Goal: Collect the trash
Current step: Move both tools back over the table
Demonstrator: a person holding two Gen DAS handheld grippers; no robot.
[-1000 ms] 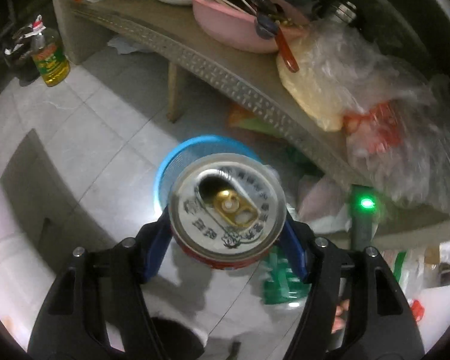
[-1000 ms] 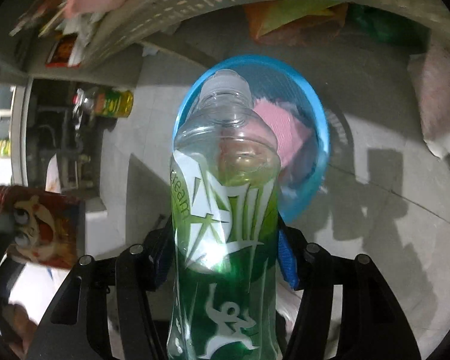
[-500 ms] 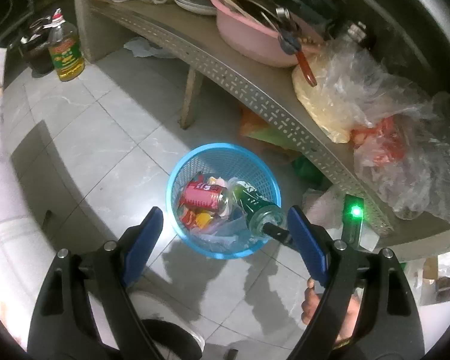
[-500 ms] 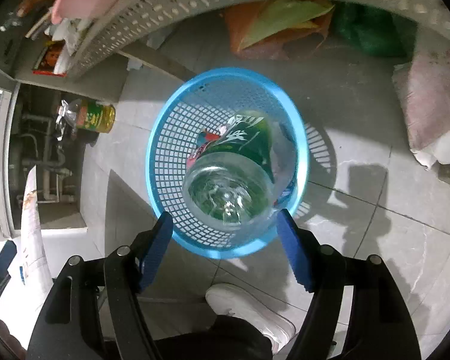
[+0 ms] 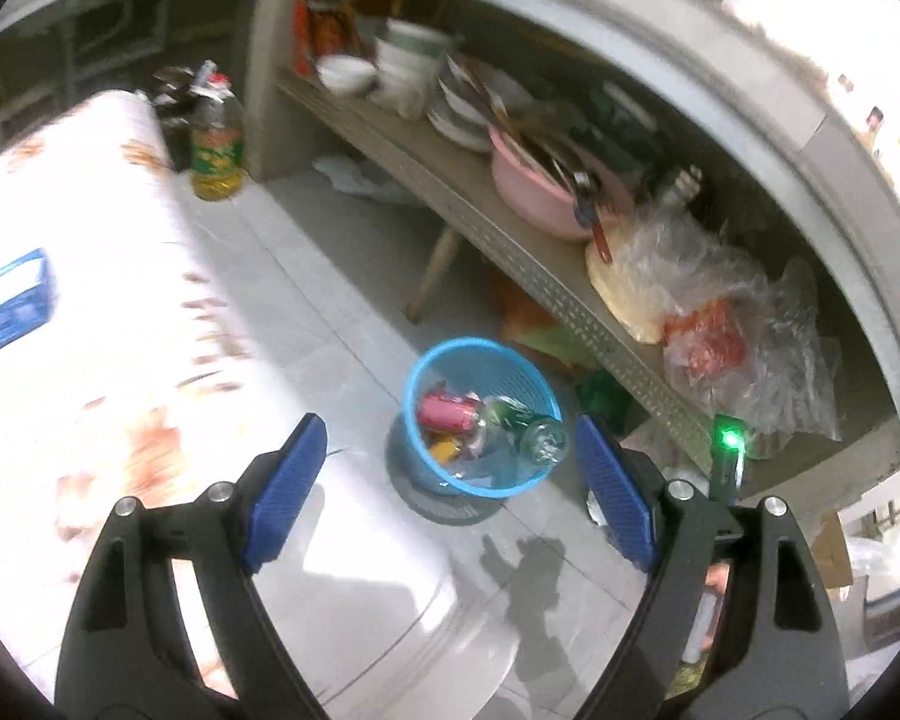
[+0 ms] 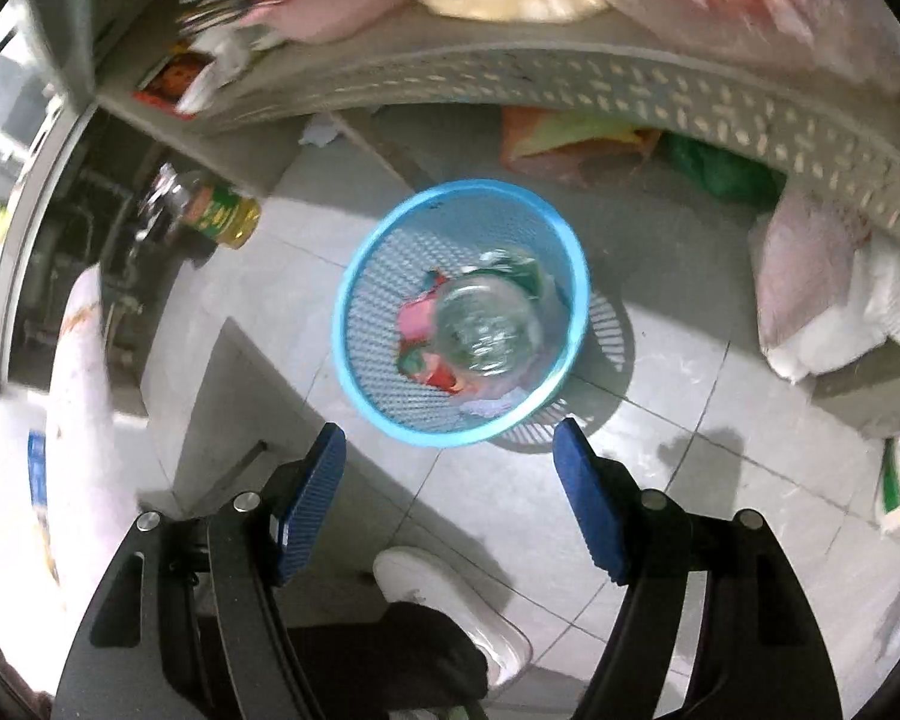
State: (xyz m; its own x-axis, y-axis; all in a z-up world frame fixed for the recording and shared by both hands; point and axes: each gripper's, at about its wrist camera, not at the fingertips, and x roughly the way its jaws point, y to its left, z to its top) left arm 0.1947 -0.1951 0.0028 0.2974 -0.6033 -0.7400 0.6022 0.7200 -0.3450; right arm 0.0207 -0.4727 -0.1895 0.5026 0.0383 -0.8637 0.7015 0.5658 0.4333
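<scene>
Left wrist view: left gripper [image 5: 444, 495] wide open, nothing between the blue pads. Blue basket [image 5: 531, 373] on floor tiles beside the shelf [image 5: 510, 252], holding red can [image 5: 447, 411] and green bottle [image 5: 525, 429], bottle base poking above the rim.

Right wrist view: right gripper [image 6: 450, 501] parted wide, empty, jaws just been opening with nothing between them. Basket [image 6: 354, 324] well below, bottle [image 6: 480, 324] base-up inside, white shoe [image 6: 450, 606] near the fingers.

Risk, as judged: bottle leaning at the rim, light basket; a bump from shoe or gripper could tip it and spill the trash.
</scene>
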